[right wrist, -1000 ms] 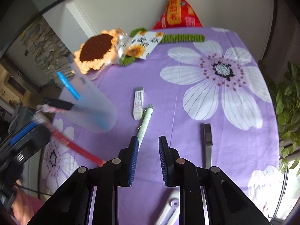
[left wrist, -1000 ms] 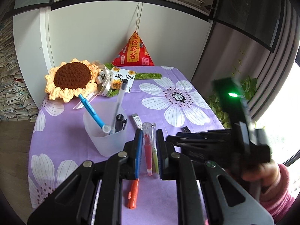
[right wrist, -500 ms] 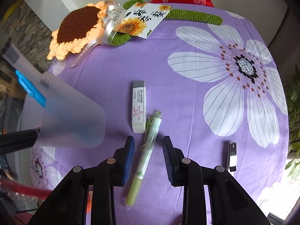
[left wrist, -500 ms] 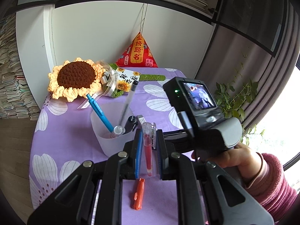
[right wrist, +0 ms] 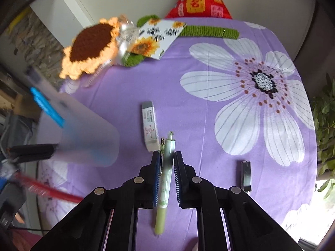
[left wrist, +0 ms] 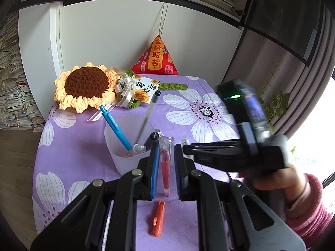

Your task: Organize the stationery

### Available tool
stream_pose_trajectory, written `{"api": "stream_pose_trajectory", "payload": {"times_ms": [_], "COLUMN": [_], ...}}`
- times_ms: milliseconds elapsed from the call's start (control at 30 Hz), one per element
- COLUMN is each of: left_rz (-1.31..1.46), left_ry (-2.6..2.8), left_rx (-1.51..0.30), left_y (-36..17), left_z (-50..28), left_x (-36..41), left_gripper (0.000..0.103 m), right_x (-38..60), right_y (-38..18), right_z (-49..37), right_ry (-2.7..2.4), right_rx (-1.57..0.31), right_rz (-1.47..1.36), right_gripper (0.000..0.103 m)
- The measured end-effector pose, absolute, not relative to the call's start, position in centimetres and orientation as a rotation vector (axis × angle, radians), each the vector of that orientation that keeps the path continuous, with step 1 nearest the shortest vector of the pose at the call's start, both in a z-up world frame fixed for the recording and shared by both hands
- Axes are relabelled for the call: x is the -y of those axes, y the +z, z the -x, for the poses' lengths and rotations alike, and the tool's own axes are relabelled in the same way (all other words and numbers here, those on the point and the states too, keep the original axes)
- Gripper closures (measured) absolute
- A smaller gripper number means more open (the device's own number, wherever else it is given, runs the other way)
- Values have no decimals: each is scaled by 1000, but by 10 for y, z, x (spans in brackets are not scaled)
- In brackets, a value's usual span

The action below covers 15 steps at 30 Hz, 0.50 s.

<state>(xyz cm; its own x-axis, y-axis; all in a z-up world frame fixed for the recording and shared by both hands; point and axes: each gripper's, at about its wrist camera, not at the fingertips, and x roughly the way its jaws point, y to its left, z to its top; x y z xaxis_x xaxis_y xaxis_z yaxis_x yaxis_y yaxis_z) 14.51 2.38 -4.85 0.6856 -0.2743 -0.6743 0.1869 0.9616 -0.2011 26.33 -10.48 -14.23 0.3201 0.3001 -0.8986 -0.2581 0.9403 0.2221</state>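
The left hand-held gripper (left wrist: 165,165) grasps a red pen (left wrist: 165,167) above an orange pen (left wrist: 158,219) on the purple surface (left wrist: 79,159), just short of the cup (left wrist: 125,144) (blue and clear pens inside). The right hand-held gripper (right wrist: 167,167) is clenched around a green pen (right wrist: 165,179) lying beside the eraser (right wrist: 149,125); the crochet sunflower (right wrist: 92,41) sits beyond.

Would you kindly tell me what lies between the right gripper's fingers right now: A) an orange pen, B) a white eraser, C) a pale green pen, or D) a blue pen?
C: the pale green pen runs lengthwise between the right gripper fingers, with the white eraser just beyond them.
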Motion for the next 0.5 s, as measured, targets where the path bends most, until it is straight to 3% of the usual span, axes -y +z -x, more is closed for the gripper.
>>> {"api": "stream_pose_trajectory", "payload": {"times_ms": [400, 500], "left_rz": [96, 90], "left_ry": [-267, -262], "left_rx": [-757, -737], "left_y": [-40, -32], "left_z": [-141, -139], "left_x": [-18, -19], "left_gripper": [91, 91], "right_x": [117, 110], "right_y": [-65, -48], "right_z": [-208, -203], "right_ry": [442, 480], "right_rx": [-929, -875], "right_rz": [-18, 4], "right_gripper": [89, 96]}}
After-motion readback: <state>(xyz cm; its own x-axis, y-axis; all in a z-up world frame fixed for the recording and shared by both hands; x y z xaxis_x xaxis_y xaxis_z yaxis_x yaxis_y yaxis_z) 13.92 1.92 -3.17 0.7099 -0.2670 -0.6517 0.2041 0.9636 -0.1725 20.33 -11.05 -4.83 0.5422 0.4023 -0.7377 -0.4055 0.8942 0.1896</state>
